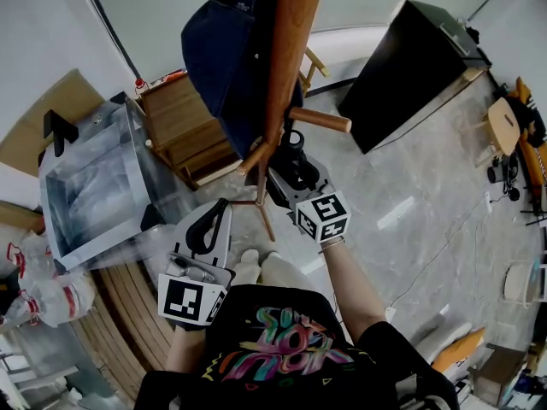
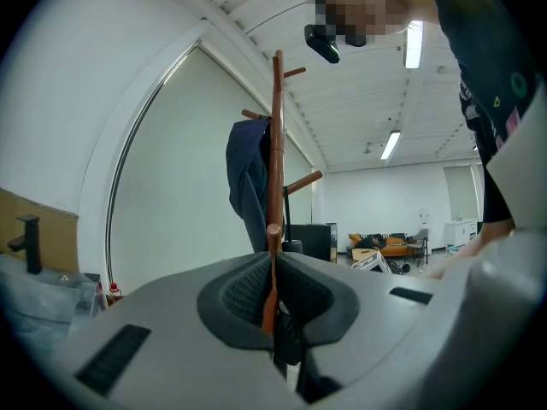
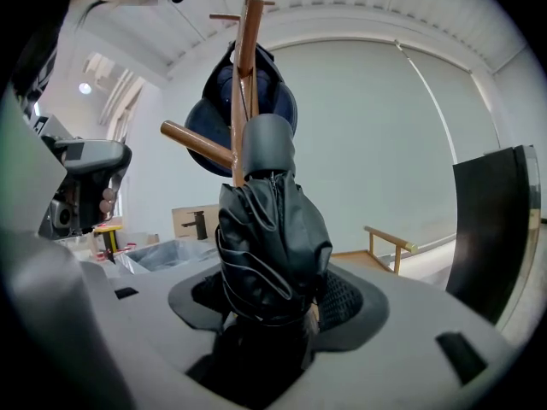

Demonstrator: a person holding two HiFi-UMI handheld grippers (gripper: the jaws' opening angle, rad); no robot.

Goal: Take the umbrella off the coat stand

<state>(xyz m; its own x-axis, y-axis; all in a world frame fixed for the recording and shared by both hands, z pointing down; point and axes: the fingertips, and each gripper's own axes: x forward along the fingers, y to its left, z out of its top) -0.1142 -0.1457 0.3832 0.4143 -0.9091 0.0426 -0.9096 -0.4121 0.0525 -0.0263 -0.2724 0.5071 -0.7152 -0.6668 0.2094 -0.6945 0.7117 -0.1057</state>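
The wooden coat stand [image 1: 291, 49] rises right in front of me, with a navy garment [image 1: 226, 49] hanging on its far side. A black folded umbrella [image 3: 269, 237] hangs upright against the pole [image 3: 242, 75], under a side peg [image 3: 195, 143]. My right gripper [image 3: 273, 301] is shut on the umbrella's lower part, and both pads touch the fabric. In the head view the umbrella [image 1: 295, 162] shows just beyond that gripper's marker cube [image 1: 323, 214]. My left gripper [image 2: 272, 293] is shut on a thin wooden peg [image 2: 271, 263] low on the stand.
A clear plastic bin [image 1: 94, 186] and a wooden crate [image 1: 184, 126] stand left of the stand. A black cabinet [image 1: 410, 67] is at the upper right. Plastic bags [image 1: 43, 289] lie at the far left. The marble floor [image 1: 427, 195] spreads to the right.
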